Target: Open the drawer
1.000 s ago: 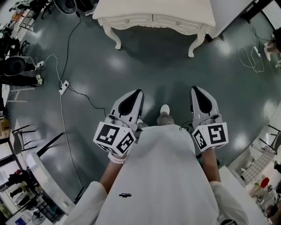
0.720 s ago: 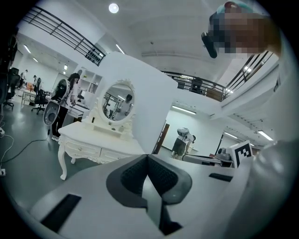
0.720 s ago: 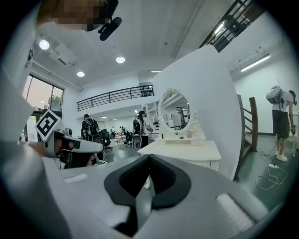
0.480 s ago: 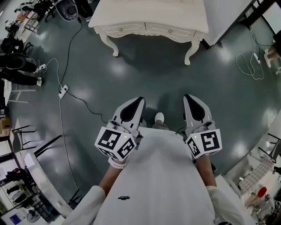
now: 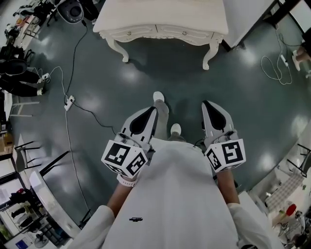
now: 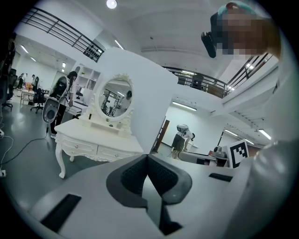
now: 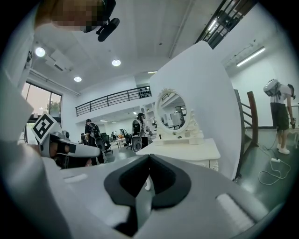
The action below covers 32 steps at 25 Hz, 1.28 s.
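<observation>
Facing a white dressing table at top centre of the head view. Its two drawers sit side by side along the front edge, both flush and shut, each w/ a small knob.

Left gripper is lower centre-left and right gripper lower centre-right. Both point up-frame toward the table but are well apart from it, w/ grey floor in btwn. Left claw is clenched, pads meeting at the tip, nothing btwn them. Right claw is likewise clenched & empty.

One shoe shows on the floor btwn the two grippers. White shirt fills the bottom centre. A power strip w/ a cable lies at mid-left.

In the left gripper view the table stands at left, above the jaws, w/ an oval mirror upright on top.
</observation>
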Available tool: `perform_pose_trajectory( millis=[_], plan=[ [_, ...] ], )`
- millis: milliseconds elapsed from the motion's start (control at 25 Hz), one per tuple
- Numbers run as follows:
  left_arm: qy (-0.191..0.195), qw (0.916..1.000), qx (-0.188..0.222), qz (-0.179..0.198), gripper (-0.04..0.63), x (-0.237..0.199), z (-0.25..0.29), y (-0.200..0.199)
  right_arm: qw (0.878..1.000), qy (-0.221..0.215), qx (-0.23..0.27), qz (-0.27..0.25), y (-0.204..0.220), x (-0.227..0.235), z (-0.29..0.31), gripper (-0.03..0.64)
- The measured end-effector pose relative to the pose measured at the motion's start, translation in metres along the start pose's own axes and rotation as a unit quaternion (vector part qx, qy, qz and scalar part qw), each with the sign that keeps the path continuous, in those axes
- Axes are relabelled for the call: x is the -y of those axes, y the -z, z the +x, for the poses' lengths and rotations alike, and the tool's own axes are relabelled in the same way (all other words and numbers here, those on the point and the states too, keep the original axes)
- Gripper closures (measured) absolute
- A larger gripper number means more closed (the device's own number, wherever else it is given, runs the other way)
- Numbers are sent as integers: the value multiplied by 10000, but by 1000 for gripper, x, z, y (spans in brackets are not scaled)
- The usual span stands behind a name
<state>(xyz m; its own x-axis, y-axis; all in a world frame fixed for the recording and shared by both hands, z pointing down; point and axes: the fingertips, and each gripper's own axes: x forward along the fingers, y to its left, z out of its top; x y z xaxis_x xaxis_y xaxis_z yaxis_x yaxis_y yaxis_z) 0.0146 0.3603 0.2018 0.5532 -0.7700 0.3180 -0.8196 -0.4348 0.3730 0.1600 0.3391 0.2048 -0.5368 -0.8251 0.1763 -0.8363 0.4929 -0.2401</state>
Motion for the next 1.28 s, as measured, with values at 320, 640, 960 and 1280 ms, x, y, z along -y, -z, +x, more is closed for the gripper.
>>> perform_pose_trajectory(
  millis=[320,640,960,1280],
  plan=[
    [362,9993,-92,86,586,-10,46,-14,9989,374,35,281,-8,27,21,604],
    [384,9992,-64,40,586,-42,93,-44,9991,272,-213,242,-12,49,73,604],
    [508,9987,-27,14,586,-92,145,-94,9986,421,-194,247,-41,69,143,604],
    [713,9974,45,-51,586,-142,189,-140,9976,644,-171,162,-72,85,215,604]
  ],
)
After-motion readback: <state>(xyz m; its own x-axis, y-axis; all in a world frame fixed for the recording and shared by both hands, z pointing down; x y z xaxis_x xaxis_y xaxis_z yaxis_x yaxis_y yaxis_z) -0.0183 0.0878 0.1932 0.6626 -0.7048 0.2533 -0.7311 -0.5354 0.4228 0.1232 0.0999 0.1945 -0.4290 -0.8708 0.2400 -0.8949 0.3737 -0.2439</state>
